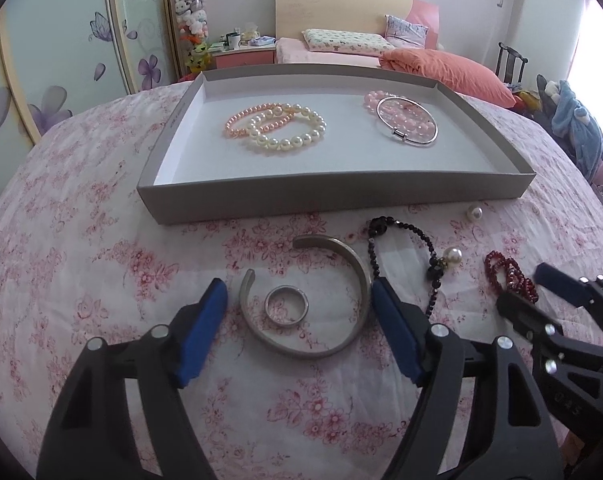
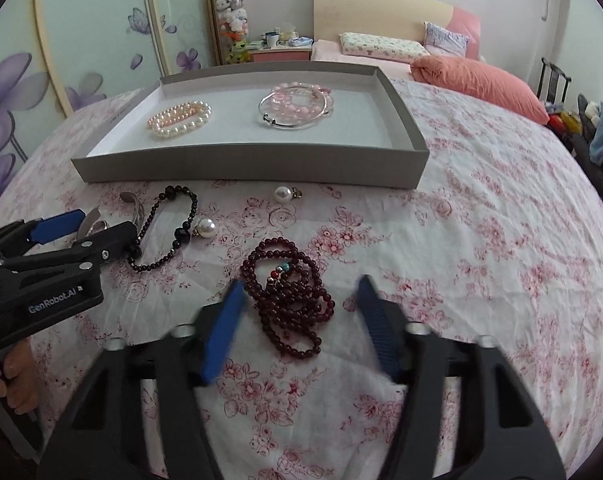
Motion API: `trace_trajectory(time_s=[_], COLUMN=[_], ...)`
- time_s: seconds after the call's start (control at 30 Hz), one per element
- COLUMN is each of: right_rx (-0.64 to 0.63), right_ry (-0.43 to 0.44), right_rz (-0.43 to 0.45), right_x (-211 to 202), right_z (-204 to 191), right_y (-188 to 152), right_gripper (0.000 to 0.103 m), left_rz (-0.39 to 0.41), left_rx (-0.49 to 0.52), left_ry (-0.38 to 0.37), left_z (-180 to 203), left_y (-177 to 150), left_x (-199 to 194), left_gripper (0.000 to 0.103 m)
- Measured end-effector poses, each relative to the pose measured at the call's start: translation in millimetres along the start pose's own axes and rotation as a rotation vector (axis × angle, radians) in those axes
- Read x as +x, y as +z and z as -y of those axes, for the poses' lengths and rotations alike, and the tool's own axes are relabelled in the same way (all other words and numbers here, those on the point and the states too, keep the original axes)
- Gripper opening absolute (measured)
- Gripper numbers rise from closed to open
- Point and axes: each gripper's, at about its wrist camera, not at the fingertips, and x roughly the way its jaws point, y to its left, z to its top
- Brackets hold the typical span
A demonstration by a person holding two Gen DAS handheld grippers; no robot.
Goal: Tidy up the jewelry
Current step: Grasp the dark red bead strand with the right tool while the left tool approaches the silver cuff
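Note:
A grey tray (image 1: 333, 196) on the flowered bedspread holds a white pearl bracelet (image 1: 289, 142), a pink pearl bracelet (image 1: 237, 124), a thin silver bangle (image 1: 407, 120) and pink beads (image 1: 371, 100). In front of the tray lie a silver cuff (image 1: 357, 276) with a ring (image 1: 287, 306) inside it. My left gripper (image 1: 297, 286) stands open, one pad on each side of the cuff. A heap of dark red beads (image 2: 293, 292) lies between the pads of my right gripper (image 2: 301, 281). The left pad is at the beads' edge, the right pad stands apart; it is open.
A black bead bracelet (image 2: 181, 216) and two loose pearl pieces (image 2: 205, 226) (image 2: 282, 194) lie between the two grippers and the tray. A hand (image 2: 9, 384) holds the left gripper (image 2: 101, 222). Pillows and a headboard stand beyond the tray.

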Motion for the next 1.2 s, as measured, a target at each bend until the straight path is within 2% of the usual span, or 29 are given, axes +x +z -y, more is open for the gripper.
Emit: trace_trajectory(time_s=[0.03,0.07,0.17,0.43,0.5,0.6,1.03,1.2], right_rx=[-0.008,-0.012,0.005,0.031,0.034,0.034,0.056,0.051], right_ry=[0.003,-0.002,-0.019,-0.003,0.000,0.001,0.012,0.010], right_rz=[0.004,0.006,0.010,0.014,0.014,0.013,0.027,0.028], right_x=[-1,-1,-3,-4,-4,-4,-7,-8], right_z=[-1,-1,3,8,9,10,16,15], right_y=[0,0,-1,-2,-2,-2,-2,-1], right_gripper=[0.027,0.021,0.019,0.018,0.018,0.018,0.015,0.014], left_rz=[-0.003,-0.005,-0.011,-0.018,-0.014,-0.002,0.042,0.072], left_rx=[-0.009,-0.013,-0.019,-0.008,-0.009,-0.006,-0.030,-0.005], left_ry=[-0.006,-0.009,-0.007,0.063,0.063,0.058,-0.005,-0.017], left_z=[-1,-2,-5,2,3,4,-31,-34], left_y=[0,0,-1,-1,0,1,-5,-9], left_x=[0,-1,-1,3,2,1,-15,-25], left_gripper=[0.077,0.078,0.084,0.085,0.080,0.064,0.063,0.063])
